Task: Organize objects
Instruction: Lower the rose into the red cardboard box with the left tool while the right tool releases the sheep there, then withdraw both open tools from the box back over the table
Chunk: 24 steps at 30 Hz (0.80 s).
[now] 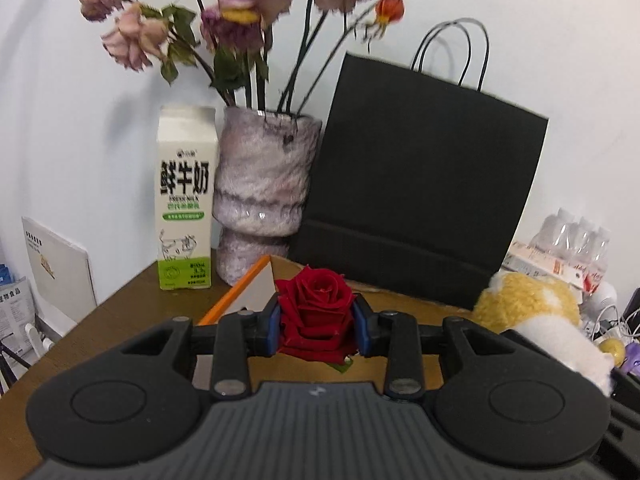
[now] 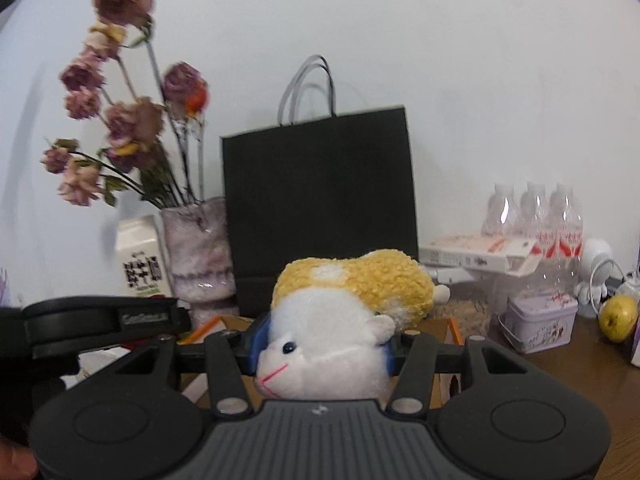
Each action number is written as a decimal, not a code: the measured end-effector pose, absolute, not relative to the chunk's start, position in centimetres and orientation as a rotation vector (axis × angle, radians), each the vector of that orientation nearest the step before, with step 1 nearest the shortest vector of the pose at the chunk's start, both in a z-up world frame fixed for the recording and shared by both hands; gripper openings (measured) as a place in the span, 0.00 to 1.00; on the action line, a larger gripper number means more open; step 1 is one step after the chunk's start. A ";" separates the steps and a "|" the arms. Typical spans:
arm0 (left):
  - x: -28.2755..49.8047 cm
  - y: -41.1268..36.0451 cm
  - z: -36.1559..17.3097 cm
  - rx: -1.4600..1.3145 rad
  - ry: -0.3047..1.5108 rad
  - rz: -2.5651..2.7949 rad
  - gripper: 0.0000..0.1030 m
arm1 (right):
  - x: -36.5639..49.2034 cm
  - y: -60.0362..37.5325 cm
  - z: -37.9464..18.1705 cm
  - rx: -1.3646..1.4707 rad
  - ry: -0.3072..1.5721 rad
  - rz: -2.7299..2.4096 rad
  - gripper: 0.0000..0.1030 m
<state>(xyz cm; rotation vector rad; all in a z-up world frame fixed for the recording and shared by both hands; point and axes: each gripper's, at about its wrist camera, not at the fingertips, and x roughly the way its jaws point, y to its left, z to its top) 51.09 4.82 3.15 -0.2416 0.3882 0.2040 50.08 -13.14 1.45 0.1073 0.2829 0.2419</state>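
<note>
Red rose [image 1: 316, 312] sits clamped between the blue pads of the left gripper [image 1: 318, 326], dead ahead at twelve o'clock, held above the brown counter [image 1: 132, 308] and a flat cardboard box [image 1: 256, 292]. The right gripper [image 2: 320, 344] is clamped on the plush hamster [image 2: 340, 320], squeezing its white head while the yellow back trails off toward one o'clock.

Both items appear lifted and awaiting placement, so the step in hand is likely carrying each to its spot. Beyond the rose, the marbled vase [image 1: 262, 192] of dried flowers stands at eleven o'clock beside a milk carton [image 1: 186, 200], with the black paper bag [image 1: 416, 184] at one o'clock.

To do this well, keep the squeeze on the rose light, since petals bruise and the bloom could crush or slip. Move it low and level, avoiding the brittle dried stems. The plush tolerates a firm hold, but its hanging body could brush the water bottles [image 2: 532, 220] and tin [image 2: 540, 320] at two o'clock, so swing wide of them.
</note>
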 end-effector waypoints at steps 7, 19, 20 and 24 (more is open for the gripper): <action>52.5 5.0 1.9 -0.234 0.411 0.206 0.38 | 52.2 -13.7 -0.4 0.118 0.357 0.236 0.52; 51.4 4.4 2.7 -0.226 0.373 0.192 1.00 | 52.0 -13.2 -0.7 0.086 0.392 0.249 1.00; 51.2 4.3 3.0 -0.224 0.365 0.192 1.00 | 51.8 -13.3 -0.5 0.090 0.391 0.251 1.00; 49.9 4.1 4.1 -0.232 0.329 0.192 1.00 | 51.1 -13.5 0.4 0.095 0.379 0.251 1.00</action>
